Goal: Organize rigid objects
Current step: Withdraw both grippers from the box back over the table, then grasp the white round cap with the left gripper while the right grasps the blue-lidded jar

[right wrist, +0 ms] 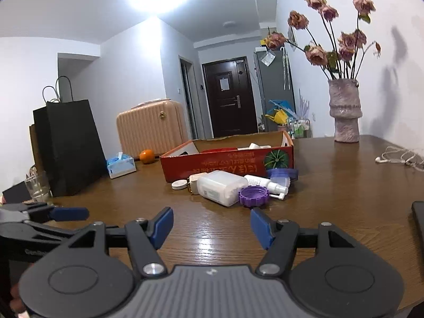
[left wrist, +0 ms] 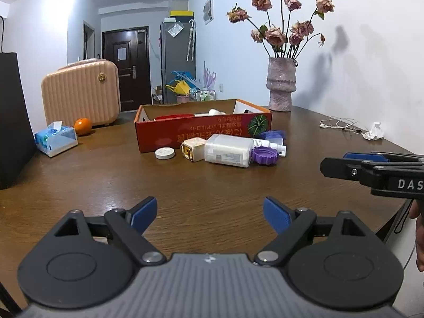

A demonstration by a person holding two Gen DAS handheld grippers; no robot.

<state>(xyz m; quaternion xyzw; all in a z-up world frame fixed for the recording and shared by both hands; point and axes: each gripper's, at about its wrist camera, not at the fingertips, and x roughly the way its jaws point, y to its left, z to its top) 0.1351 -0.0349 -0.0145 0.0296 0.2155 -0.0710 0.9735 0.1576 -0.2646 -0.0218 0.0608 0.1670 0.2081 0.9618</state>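
A red cardboard box [left wrist: 204,129] [right wrist: 228,164] stands open on the wooden table [left wrist: 185,185], with a few items inside. In front of it lie a white bottle on its side [left wrist: 228,151] [right wrist: 220,188], a purple cap [left wrist: 265,155] [right wrist: 254,196], a white spray bottle [left wrist: 270,144] [right wrist: 267,185], a cream square item [left wrist: 193,149] and a white round lid [left wrist: 164,153] [right wrist: 179,184]. My left gripper [left wrist: 209,206] hovers open over bare table short of them. My right gripper [right wrist: 211,216] is open too, empty, facing the purple cap. Each gripper shows at the edge of the other's view.
A vase of dried roses [left wrist: 281,84] stands at the back right by the wall, with earphones [left wrist: 336,126] and crumpled tissue [left wrist: 375,131] near it. On the left are a tissue box [left wrist: 56,139], an orange [left wrist: 82,126], a pink case [left wrist: 79,92], a black bag [right wrist: 69,145] and a glass [right wrist: 38,186].
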